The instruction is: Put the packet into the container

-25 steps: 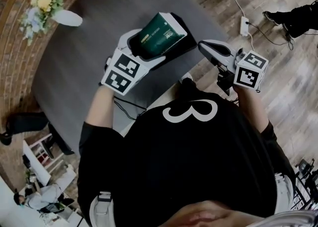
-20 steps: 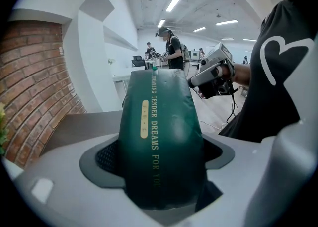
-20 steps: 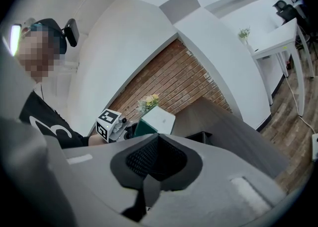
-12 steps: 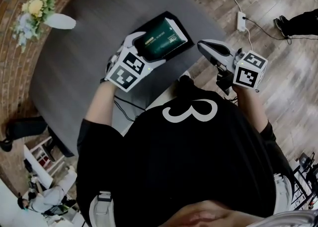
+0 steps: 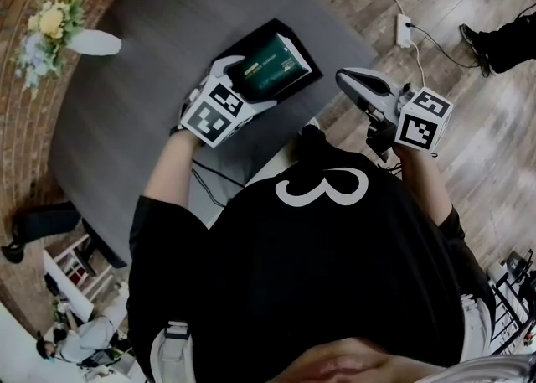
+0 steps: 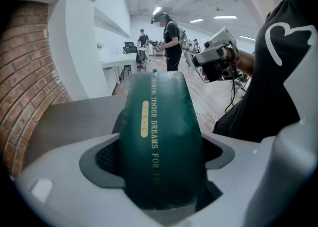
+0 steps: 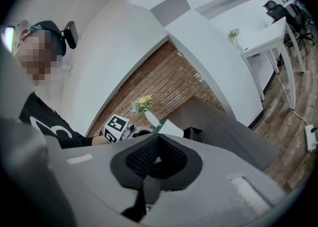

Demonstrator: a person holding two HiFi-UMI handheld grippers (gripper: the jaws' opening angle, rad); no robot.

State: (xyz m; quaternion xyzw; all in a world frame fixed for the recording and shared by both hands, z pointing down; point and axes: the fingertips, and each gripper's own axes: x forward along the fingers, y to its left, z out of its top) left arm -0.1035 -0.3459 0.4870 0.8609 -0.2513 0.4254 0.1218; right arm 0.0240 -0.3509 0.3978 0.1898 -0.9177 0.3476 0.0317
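While in left claw (image 5: 244, 86), packet (image 5: 273, 66) (half-hidden)

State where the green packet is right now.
In the head view, upper centre: the green packet is clamped in the left gripper's jaws, over the black container at the grey table's right edge.

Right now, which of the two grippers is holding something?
The left gripper: its jaws clamp the dark green packet over the black container. The right gripper is shut and empty, off the table's edge.

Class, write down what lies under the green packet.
A black container on the table; its rim shows beside the packet. The packet covers its inside, so contents cannot be seen.
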